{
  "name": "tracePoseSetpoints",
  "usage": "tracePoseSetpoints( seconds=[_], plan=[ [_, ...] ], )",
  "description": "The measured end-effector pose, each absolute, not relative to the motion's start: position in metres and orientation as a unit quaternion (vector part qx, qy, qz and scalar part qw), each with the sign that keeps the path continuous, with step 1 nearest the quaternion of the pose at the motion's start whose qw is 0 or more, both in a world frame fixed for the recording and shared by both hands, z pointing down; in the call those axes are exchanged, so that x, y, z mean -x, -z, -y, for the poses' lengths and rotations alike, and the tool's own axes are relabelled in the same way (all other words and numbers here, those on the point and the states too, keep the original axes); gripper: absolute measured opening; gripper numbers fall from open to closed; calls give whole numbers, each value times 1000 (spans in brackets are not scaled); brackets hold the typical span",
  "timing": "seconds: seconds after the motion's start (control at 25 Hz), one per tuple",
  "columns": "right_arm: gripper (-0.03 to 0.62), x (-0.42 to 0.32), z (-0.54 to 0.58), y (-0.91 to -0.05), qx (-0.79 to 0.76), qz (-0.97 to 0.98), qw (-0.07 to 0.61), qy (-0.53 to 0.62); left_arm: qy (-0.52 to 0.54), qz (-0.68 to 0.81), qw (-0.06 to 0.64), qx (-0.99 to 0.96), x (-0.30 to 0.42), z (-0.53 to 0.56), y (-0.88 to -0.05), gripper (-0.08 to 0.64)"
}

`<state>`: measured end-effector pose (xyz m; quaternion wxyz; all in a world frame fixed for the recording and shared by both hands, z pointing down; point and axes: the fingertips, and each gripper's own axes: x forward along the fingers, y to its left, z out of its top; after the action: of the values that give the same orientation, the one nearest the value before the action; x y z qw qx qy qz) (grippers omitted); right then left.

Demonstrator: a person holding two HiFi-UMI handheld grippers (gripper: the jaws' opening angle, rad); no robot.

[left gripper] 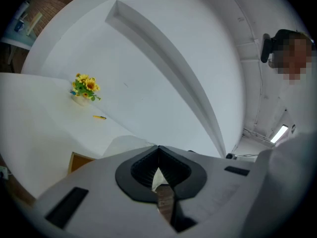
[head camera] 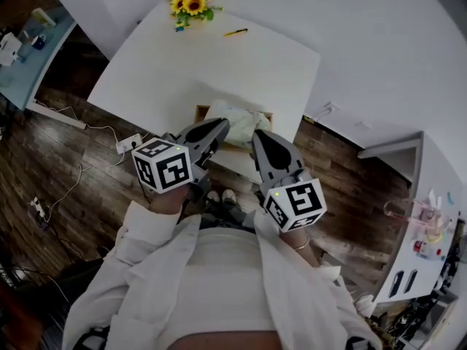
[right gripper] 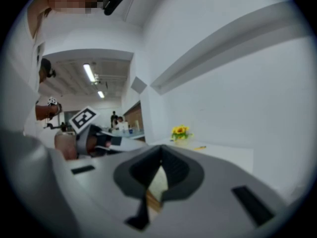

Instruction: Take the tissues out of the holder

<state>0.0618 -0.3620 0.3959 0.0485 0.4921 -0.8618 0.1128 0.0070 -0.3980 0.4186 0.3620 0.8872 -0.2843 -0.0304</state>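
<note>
1. The left hand-held gripper (head camera: pixel 217 128) is held up on the near left side of the holder (head camera: pixel 199 111). Its jaws are pressed fully together with nothing between them, so they must be opened before any grasp is tried.
2. The holder, a shallow wooden box by the look of it, stands at the near edge of the table (head camera: pixel 219 64). The tissues (head camera: pixel 237 117) lie in it as a loose, crumpled white heap that rises above the rim. None is judged to have been taken out yet.
3. The heap is best approached from straight above the holder. A raised fold near the middle should be pinched, so that only paper is caught and not the wooden rim.
4. The lift should be made slowly and straight up. A light holder may be dragged along, so its rim can be steadied with the other hand-held gripper.
5. The right hand-held gripper (head camera: pixel 260 137) is held up on the near right side of the holder. Its jaws are likewise closed and empty, so either side is equally well placed for the first pinch.
6. The flowers (head camera: pixel 191 4) and the pen (head camera: pixel 235 32) lie well beyond the holder, so no obstruction is expected from them.
</note>
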Motion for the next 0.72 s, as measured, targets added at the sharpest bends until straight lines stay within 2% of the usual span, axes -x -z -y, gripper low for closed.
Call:
tracePoseSetpoints(
  seconds=[0.52, 0.72],
  plan=[
    [9, -65, 381, -337, -486, 873, 33, -29, 107, 287, 246, -920, 8, 407, -329, 20],
    [9, -69, 386, -330, -493, 869, 26, -26, 100, 309, 199, -925, 12, 410, -317, 20]
  ],
)
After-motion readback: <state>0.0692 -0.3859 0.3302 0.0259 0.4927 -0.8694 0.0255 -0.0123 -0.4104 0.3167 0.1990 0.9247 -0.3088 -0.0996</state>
